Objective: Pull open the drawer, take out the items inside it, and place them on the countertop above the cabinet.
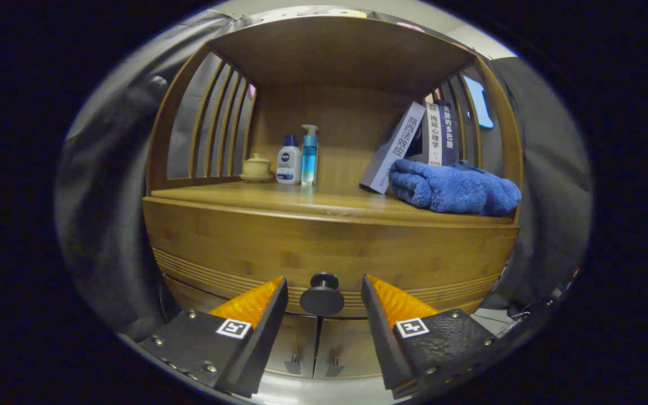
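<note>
So the gripper [324, 292] is lining up on the drawer [329, 250] right now, fingers spread wide and holding nothing. Going left to right: on the counter [279, 198] above the drawer there's a little lidded cup [257, 167] sitting at the far left, then a white lotion bottle [288, 161] and a blue pump bottle [309, 153] just beside it, then some books [408, 143] leaning over, and a blue towel [453, 188] bunched up at the right end. The drawer is looking fully shut, so whatever's inside is hidden for now. Its round dark knob [322, 295] is sitting between the two fingers, pretty much centred but not touched by either one. I'm thinking the trick here is easing forward until the pads are passing either side of the knob's neck, closing firmly, then pulling straight back level so it isn't slipping off the round head. The middle of the counter is looking free for setting stuff down later.
</note>
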Demonstrator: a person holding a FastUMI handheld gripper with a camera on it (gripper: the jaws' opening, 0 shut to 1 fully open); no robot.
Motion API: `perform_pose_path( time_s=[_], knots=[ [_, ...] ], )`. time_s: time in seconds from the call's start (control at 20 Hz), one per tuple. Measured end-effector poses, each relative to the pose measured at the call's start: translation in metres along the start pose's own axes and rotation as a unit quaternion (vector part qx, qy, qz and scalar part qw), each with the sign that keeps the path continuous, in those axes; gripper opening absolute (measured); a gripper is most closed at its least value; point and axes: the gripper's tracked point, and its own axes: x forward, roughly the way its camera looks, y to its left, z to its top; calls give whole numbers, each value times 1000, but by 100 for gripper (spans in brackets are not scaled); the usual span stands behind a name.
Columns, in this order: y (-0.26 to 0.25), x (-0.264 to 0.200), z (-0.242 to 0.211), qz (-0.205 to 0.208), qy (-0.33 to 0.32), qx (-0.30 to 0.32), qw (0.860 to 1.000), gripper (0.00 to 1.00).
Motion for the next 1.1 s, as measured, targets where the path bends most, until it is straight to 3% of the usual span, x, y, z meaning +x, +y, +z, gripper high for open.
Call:
perform_pose_path(
  time_s=[0.05,0.2,0.35,1.1],
  knots=[
    [-2,6,-4,-3,4,8,1000,79],
    [4,4,-6,-4,9,27,1000,43],
    [4,3,-11,-27,26,40,998,33],
    [1,-138,-38,-12,67,69,995,33]
  ],
)
